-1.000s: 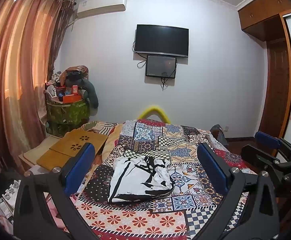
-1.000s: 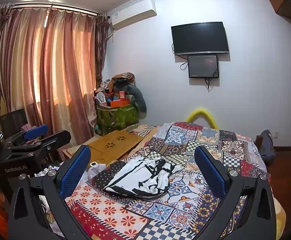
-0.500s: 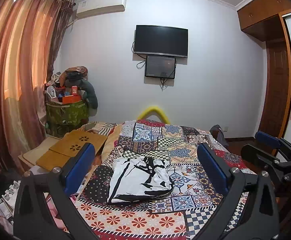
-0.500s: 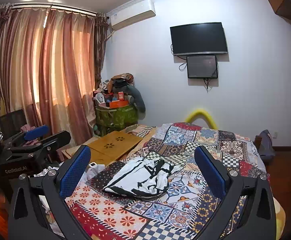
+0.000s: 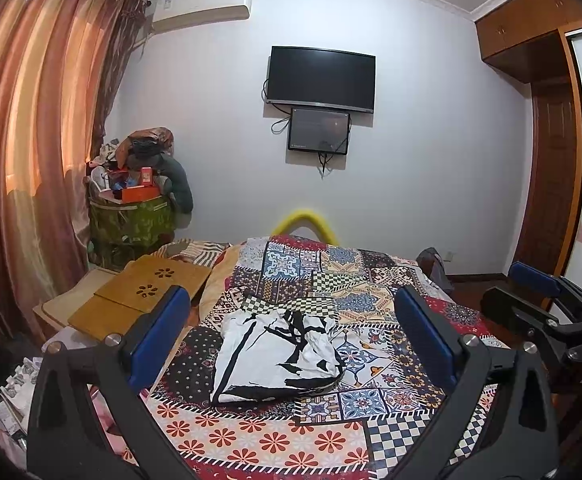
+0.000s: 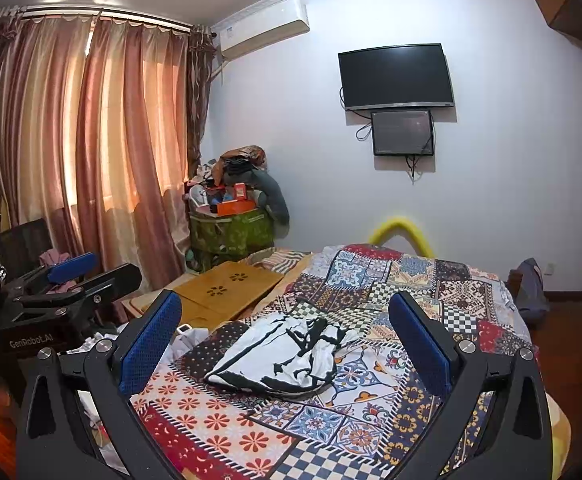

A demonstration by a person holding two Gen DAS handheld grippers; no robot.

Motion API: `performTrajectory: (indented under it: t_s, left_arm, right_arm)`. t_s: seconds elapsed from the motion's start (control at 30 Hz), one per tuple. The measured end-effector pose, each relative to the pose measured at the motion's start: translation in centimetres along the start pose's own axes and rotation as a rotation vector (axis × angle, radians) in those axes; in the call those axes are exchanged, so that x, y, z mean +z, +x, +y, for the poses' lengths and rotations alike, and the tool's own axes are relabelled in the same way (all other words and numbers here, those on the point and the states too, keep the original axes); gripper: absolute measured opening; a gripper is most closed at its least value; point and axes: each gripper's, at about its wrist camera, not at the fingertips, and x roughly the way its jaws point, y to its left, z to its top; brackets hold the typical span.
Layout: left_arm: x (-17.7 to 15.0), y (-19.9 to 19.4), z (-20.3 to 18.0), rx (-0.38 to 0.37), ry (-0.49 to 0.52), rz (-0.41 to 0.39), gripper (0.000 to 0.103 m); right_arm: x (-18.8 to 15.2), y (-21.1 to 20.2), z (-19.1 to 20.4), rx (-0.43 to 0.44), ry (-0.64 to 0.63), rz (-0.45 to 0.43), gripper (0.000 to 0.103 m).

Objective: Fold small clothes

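Observation:
A white garment with black markings (image 5: 277, 354) lies folded in a compact bundle on the patchwork bedspread (image 5: 323, 284); it also shows in the right wrist view (image 6: 283, 356). My left gripper (image 5: 291, 336) is open and empty, held back above the bed's near edge, apart from the garment. My right gripper (image 6: 285, 342) is open and empty too, likewise held back. Each gripper shows at the edge of the other's view: the right gripper (image 5: 547, 300), the left gripper (image 6: 75, 276).
A folding wooden lap table (image 5: 147, 292) lies left of the bed. A green hamper piled with clutter (image 5: 135, 216) stands in the corner by the curtains (image 5: 31, 152). A TV (image 5: 321, 78) hangs on the far wall. A wardrobe (image 5: 547, 152) is at right.
Both grippers have drifted very slightly; the garment has not moved and both grippers stay open.

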Motion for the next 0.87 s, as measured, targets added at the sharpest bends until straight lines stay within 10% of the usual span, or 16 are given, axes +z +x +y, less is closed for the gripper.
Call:
performTrajectory:
  t_s: [0.87]
  left_arm:
    - [-0.23, 0.57, 0.07, -0.032, 0.012, 0.026, 0.103]
  right_arm:
    - [-0.18, 0.55, 0.29, -0.009, 0.007, 0.014, 0.103]
